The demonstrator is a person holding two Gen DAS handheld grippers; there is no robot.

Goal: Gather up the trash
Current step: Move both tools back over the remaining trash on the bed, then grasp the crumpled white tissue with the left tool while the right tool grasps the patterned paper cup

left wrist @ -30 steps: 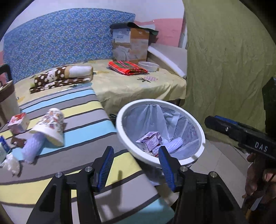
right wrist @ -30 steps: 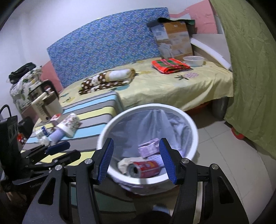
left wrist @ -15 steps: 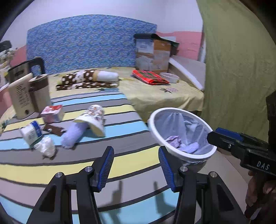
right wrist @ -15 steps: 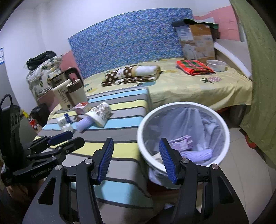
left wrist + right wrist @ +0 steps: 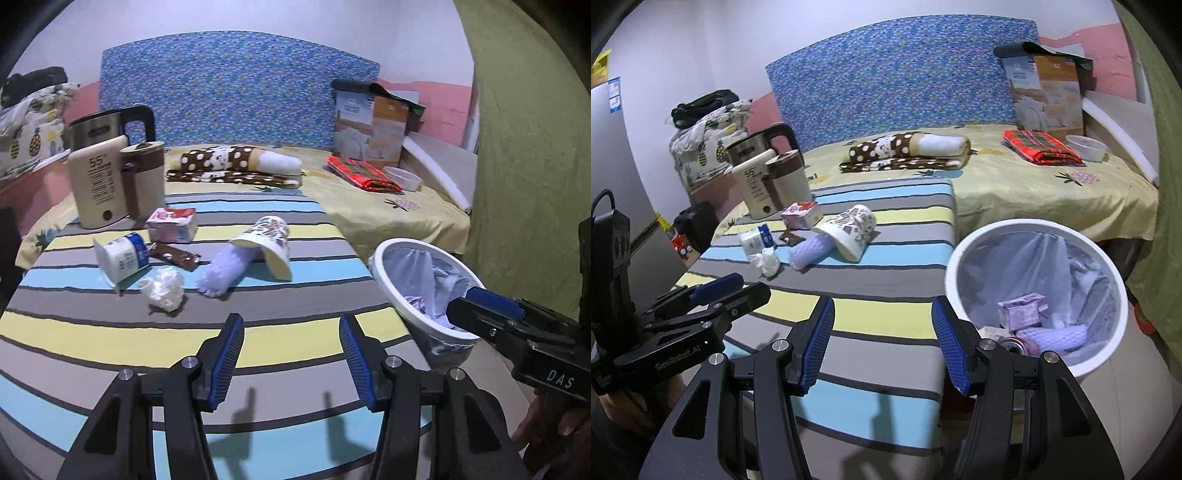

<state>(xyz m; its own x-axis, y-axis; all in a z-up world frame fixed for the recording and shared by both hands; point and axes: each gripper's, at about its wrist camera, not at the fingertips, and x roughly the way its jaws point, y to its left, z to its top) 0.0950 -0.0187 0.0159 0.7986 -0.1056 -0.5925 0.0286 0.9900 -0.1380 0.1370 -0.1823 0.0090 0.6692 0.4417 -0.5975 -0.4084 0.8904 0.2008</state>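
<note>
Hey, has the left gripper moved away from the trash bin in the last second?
Yes. The left gripper swung left from over the white bin, which now sits at the right of its view, toward the striped tabletop.

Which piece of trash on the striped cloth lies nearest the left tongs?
The crumpled white plastic wrap. It sits closer to the camera than the tipped yogurt cup, the purple foam net and the patterned paper cup.

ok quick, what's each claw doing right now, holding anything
left claw: open, holding nothing, above the striped cloth.
right claw: open, holding nothing, beside the white bin.
</note>
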